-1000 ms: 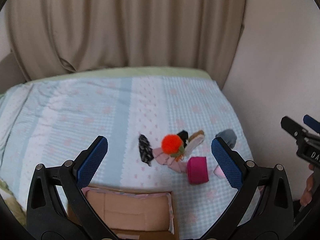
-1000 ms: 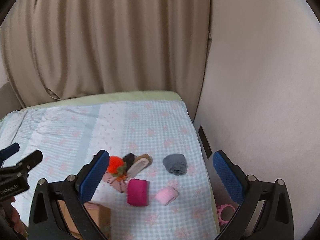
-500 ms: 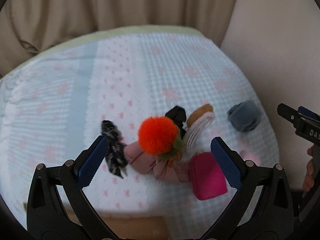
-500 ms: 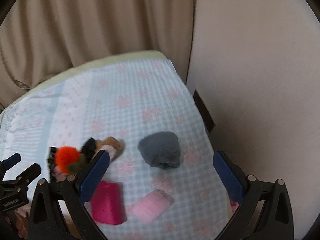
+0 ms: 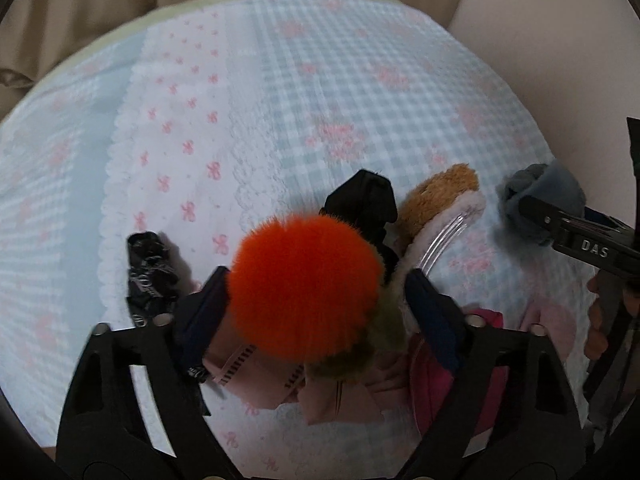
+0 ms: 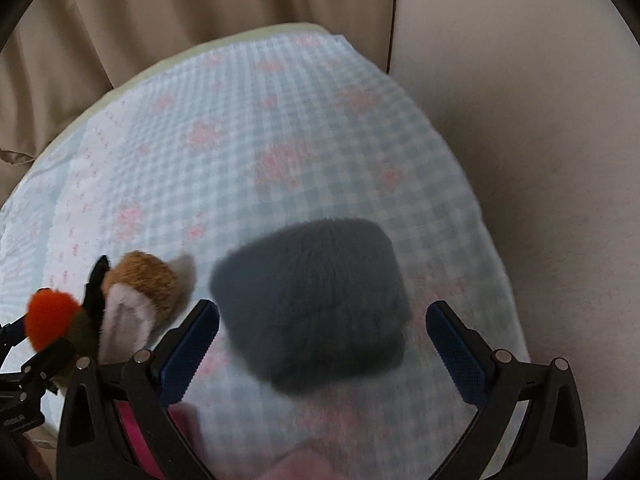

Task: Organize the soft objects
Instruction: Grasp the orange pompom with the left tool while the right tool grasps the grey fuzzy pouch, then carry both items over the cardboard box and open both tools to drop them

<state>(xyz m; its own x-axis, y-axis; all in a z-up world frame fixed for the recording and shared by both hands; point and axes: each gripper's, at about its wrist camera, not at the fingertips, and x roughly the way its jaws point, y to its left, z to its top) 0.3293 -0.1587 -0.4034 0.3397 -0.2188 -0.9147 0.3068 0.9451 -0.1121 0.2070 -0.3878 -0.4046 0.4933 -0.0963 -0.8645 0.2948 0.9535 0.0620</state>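
An orange pompom (image 5: 304, 284) lies on pale pink fabric (image 5: 256, 372) on the bed, with a black piece (image 5: 360, 204) and a brown and cream plush headband (image 5: 436, 216) behind it. My left gripper (image 5: 316, 304) is open, one finger on each side of the pompom. A grey rolled knit item (image 6: 316, 300) lies near the bed's right edge. My right gripper (image 6: 322, 344) is open, its fingers on either side of the grey roll. The pompom (image 6: 50, 318) and headband (image 6: 138, 288) also show in the right wrist view.
A black patterned cloth (image 5: 150, 272) lies left of the pompom. A magenta roll (image 5: 456, 376) and a pale pink roll (image 5: 556, 320) lie at the right. The checked bedsheet (image 5: 320, 80) stretches back to a beige curtain (image 6: 200, 8). A wall (image 6: 540, 120) runs beside the bed's right edge.
Both grippers have moved down and forward toward the bed. The left now straddles the orange pompom, the right straddles the grey roll. The cardboard box has left the view.
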